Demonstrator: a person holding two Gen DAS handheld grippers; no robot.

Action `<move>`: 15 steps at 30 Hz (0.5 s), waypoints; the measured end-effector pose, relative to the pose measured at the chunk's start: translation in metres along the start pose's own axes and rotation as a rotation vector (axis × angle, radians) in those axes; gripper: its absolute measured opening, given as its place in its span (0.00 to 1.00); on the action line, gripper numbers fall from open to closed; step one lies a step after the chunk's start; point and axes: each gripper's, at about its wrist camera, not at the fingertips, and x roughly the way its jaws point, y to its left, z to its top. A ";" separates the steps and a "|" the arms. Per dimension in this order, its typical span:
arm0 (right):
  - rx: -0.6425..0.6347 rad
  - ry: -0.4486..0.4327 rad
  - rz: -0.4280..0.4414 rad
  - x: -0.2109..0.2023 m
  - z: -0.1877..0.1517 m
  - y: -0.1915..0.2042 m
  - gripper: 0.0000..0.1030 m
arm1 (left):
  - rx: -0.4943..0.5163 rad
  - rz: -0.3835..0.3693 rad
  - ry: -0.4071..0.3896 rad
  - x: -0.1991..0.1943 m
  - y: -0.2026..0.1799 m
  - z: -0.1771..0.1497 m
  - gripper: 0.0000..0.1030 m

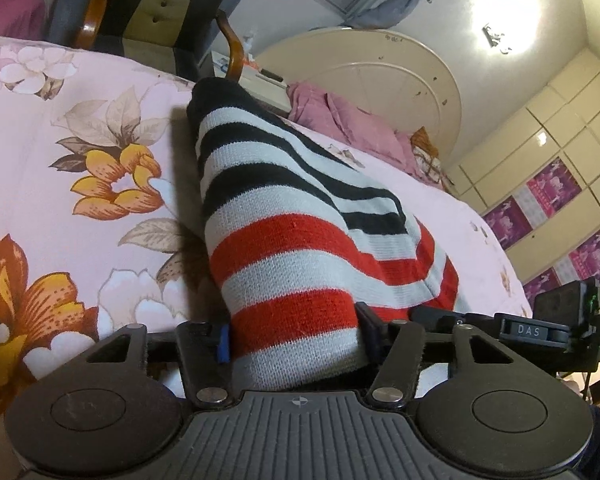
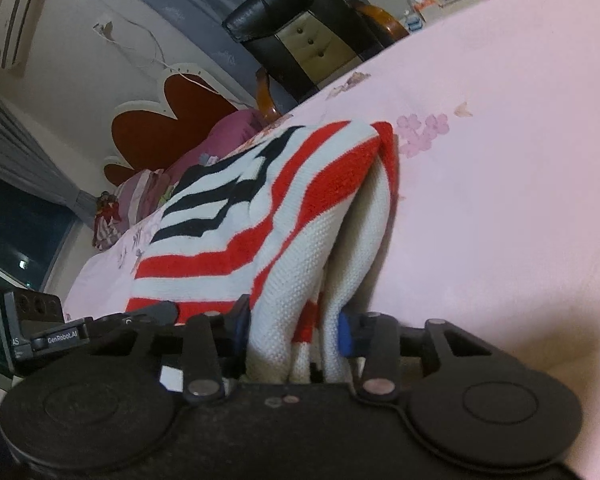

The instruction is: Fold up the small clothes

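Observation:
A small knitted sweater with black, white and red stripes rises like a tent off the pink floral bed sheet. My left gripper is shut on one bunched end of it, and the fabric fills the whole gap between the pads. In the right wrist view the same sweater is folded over itself, its white inside showing. My right gripper is shut on several gathered layers at its near edge. The two grippers sit side by side, each showing at the edge of the other's view.
Pink sheet stretches away to the right of the sweater. A black padded chair stands beyond the bed's far edge. A crumpled pink blanket lies by the round cream headboard, with wardrobe doors beyond.

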 end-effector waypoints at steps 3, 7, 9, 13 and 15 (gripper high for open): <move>-0.018 -0.016 -0.002 -0.004 0.000 0.003 0.34 | 0.014 0.003 -0.008 -0.004 -0.004 0.000 0.52; -0.036 -0.039 0.007 -0.014 0.000 0.011 0.33 | 0.035 -0.008 -0.015 -0.013 -0.011 0.004 0.50; -0.049 -0.048 0.009 -0.019 -0.001 0.015 0.32 | 0.045 -0.020 -0.013 -0.018 -0.015 0.005 0.50; -0.072 -0.059 0.011 -0.032 -0.005 0.025 0.32 | 0.066 -0.037 -0.016 -0.035 -0.022 0.003 0.50; -0.092 -0.064 0.013 -0.037 -0.008 0.034 0.32 | 0.063 -0.046 -0.024 -0.049 -0.019 0.000 0.50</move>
